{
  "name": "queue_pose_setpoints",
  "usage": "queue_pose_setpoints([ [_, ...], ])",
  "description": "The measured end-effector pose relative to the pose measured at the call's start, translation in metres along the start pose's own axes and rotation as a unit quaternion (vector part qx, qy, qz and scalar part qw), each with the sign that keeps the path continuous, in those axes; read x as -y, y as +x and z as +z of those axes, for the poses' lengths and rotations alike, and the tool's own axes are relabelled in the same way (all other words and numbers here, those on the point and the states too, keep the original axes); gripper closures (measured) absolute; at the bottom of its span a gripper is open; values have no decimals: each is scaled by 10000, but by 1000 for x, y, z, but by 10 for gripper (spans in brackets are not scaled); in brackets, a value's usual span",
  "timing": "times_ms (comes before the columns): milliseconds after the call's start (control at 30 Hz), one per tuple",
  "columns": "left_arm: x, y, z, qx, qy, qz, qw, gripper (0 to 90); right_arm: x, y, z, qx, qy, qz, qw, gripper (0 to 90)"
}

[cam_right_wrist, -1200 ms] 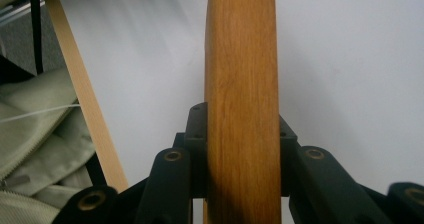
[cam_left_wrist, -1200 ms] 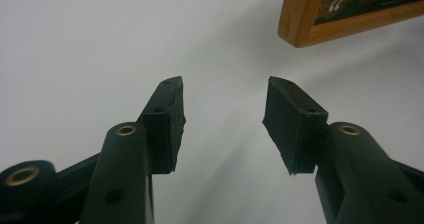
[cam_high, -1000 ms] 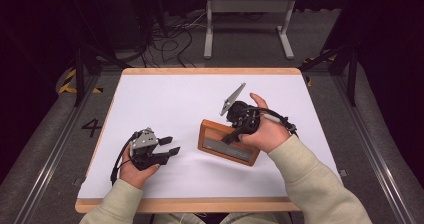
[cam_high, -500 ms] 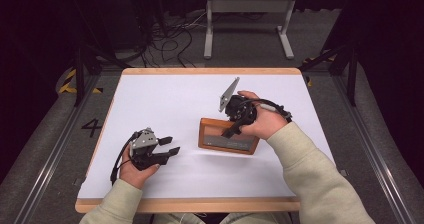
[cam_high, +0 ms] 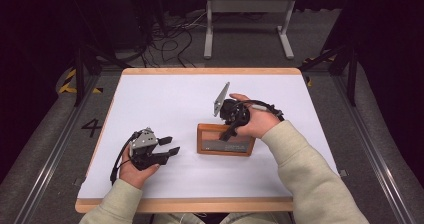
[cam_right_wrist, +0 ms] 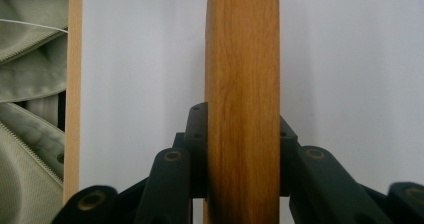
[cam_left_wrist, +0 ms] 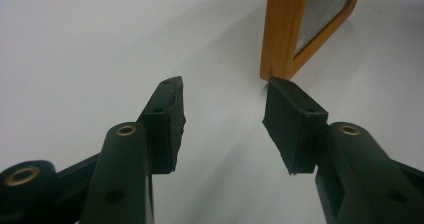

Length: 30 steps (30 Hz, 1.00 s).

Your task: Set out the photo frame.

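Observation:
A wooden picture frame (cam_high: 225, 141) with a grey pane stands tilted on the white table top (cam_high: 165, 99), right of the middle. My right gripper (cam_high: 231, 132) is shut on its upper edge; in the right gripper view the frame's wooden edge (cam_right_wrist: 242, 84) runs straight up between the two jaws. My left gripper (cam_high: 169, 145) rests on the table to the frame's left, open, with nothing between its fingers (cam_left_wrist: 167, 114). Its view shows the frame's corner (cam_left_wrist: 280, 44) just beyond the right jaw tip.
The table top has a wooden rim (cam_high: 200, 204). A person's sleeves (cam_high: 310, 184) come in from the near side. Beyond the table's far edge are cables (cam_high: 170, 39) and a grey metal stand (cam_high: 247, 6) on the floor.
My right gripper has moved up and slightly left with the frame, lifting its far edge so it stands more upright. The left gripper has stayed in place.

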<state>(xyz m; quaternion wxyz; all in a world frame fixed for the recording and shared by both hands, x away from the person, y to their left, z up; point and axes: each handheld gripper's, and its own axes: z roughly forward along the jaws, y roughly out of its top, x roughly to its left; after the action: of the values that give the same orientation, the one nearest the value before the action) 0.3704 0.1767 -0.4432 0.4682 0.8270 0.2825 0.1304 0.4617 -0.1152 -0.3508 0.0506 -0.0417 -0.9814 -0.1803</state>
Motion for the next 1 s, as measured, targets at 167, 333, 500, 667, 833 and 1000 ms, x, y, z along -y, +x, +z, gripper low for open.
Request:
queue_pose_setpoints([
  [167,0,0,0,-1,-7,4,10000,508,-1,-4,5,-96,-30,-21,9999,712],
  [333,0,0,0,-7,6,9,10000,509,2,-7,6,-98,-158,-14,9998,711],
  [500,0,0,0,-8,6,9,10000,508,3,-9,6,20,-221,-22,9998,706],
  [667,0,0,0,-5,7,7,10000,508,6,-11,1,365,-543,161,9977,547],
  [833,0,0,-1,-8,5,7,10000,508,12,-15,-1,876,-797,415,9921,302],
  [1000,0,0,0,-8,6,6,10000,507,16,-17,-3,949,-939,554,9895,267],
])
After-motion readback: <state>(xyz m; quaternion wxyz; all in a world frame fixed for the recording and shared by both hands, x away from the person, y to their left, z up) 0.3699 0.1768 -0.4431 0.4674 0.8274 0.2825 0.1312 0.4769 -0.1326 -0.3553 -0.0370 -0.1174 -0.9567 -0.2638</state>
